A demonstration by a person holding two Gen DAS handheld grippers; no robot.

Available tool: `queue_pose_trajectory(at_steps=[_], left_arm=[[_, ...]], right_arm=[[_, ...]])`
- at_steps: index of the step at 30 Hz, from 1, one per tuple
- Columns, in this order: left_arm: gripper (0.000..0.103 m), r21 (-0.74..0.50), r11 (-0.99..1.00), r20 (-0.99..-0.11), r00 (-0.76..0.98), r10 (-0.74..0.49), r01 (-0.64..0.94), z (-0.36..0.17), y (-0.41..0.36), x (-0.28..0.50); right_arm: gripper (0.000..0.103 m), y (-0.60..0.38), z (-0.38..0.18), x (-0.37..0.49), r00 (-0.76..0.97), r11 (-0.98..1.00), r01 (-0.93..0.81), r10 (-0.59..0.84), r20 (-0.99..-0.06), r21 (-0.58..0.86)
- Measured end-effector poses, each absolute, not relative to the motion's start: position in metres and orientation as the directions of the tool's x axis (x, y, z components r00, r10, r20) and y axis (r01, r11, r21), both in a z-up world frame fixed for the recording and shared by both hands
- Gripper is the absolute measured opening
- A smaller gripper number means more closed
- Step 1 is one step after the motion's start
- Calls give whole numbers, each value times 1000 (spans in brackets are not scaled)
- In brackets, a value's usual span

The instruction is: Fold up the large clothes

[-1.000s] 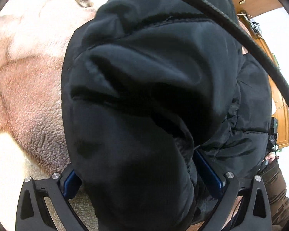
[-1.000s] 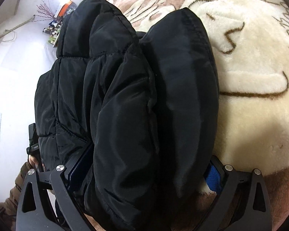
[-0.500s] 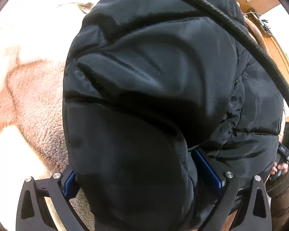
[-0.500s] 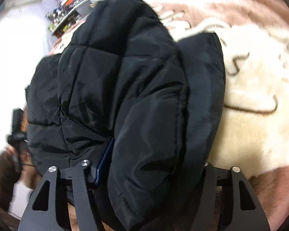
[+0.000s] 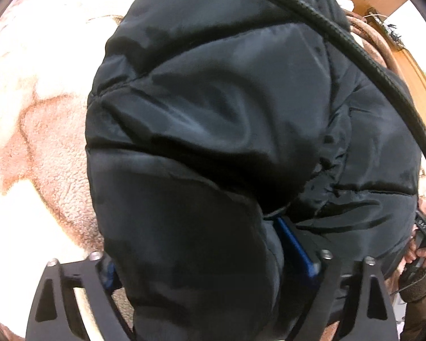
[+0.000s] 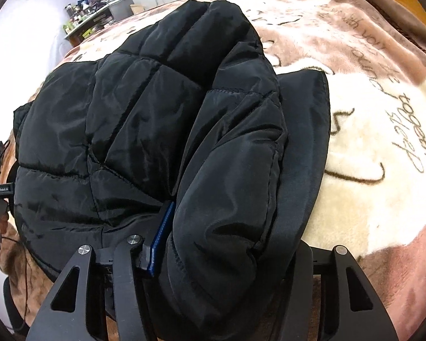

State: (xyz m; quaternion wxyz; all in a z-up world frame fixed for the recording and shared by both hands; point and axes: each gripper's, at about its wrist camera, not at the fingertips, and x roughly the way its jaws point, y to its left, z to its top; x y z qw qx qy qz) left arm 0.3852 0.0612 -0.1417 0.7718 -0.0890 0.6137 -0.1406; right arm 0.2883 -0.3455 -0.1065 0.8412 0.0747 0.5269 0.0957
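**Puffy black jacket pinched at both ends**

The quilted, glossy black jacket [image 6: 162, 119] bulges in padded folds over the plush pink-and-cream blanket [image 6: 369, 147]. The left gripper [image 5: 201, 258] and the right gripper [image 6: 230, 244] each pinch a thick fold of it.

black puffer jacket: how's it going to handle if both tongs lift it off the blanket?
Probably floppy: the jacket drapes in soft quilted folds around the right tongs rather than holding shape. Likely light for its bulk, being puffy padding. The shiny shell may be slippery, so the thick wad in the left tongs could creep out. The blanket looks plush.
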Motion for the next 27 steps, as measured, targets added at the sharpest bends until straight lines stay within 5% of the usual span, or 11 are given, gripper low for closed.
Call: queue_pose_trajectory(at_steps=[8, 27], left_arm=[[50, -325, 938, -902, 257, -345, 121, -121, 48, 364], [32, -427, 901, -824, 377, -423, 78, -82, 70, 341]], right_arm=[[55, -359, -109, 290, 430, 971, -52, 233, -872, 234], [32, -344, -63, 263, 529, 984, -53, 173, -831, 171]])
